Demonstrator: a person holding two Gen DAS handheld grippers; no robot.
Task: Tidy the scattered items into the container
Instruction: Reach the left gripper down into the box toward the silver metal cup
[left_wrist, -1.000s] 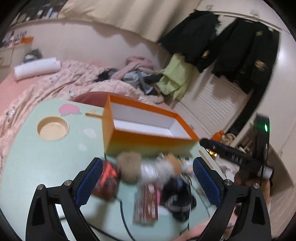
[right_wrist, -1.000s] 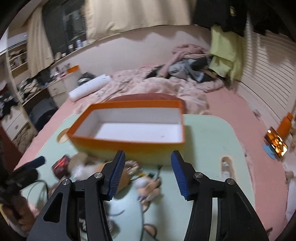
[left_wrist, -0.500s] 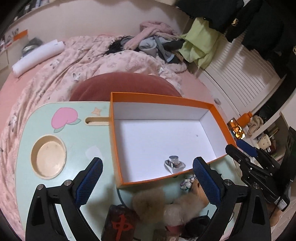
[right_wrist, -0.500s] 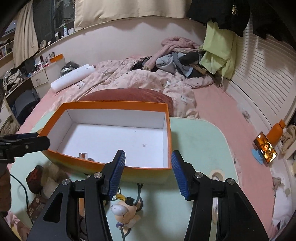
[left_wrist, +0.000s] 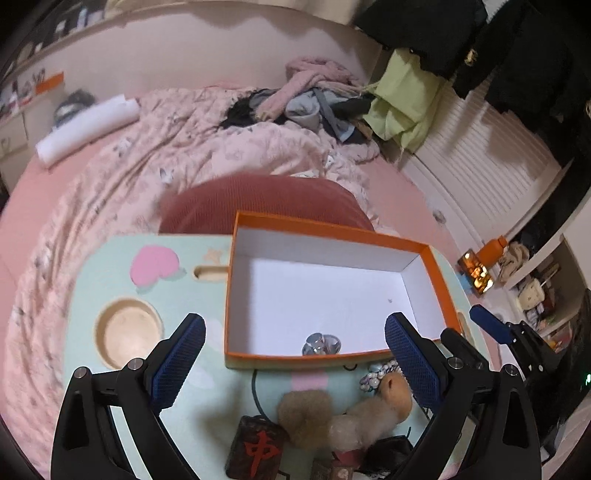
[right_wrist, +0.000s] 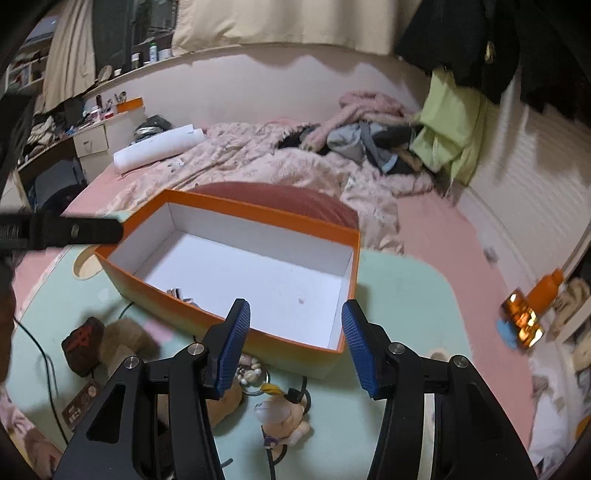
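Right now both the left gripper and right gripper are hovering empty with jaws apart over the orange box, which is holding what looks like a small metal piece, while fluffy toys are lying scattered beside it.

Orange box white inside, mint table, blue-padded black tool

— Where's the box?
— On the table, a cup hole to its left, a cushion behind it
— And inside?
— A small metal piece by the near wall; the toys lie in front of the box
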